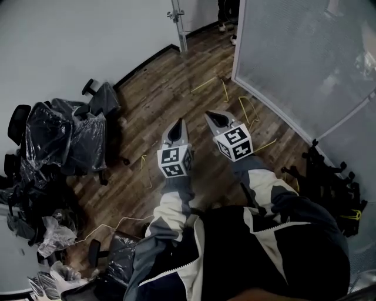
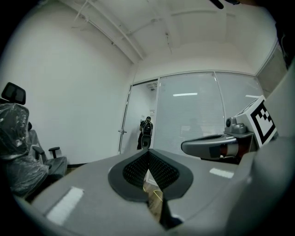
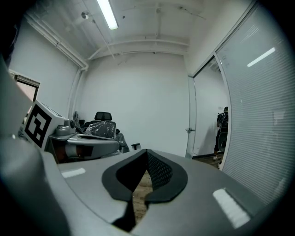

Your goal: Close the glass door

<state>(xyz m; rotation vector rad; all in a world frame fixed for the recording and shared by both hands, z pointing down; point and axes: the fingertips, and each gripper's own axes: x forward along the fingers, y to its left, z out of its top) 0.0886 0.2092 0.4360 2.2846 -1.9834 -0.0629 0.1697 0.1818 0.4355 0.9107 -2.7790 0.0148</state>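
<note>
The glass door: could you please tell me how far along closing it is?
Nothing looks done: the glass door stands open, with a person in the gap. In hand: the left gripper and right gripper, both shut and empty, point toward it from well short. Left: reaching its handle and closing it.

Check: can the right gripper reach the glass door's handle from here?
Probably not yet. The right gripper is shut and empty, and the door handle is far ahead across the wood floor. Nothing blocks the way; yellow cables lie underfoot.
</note>
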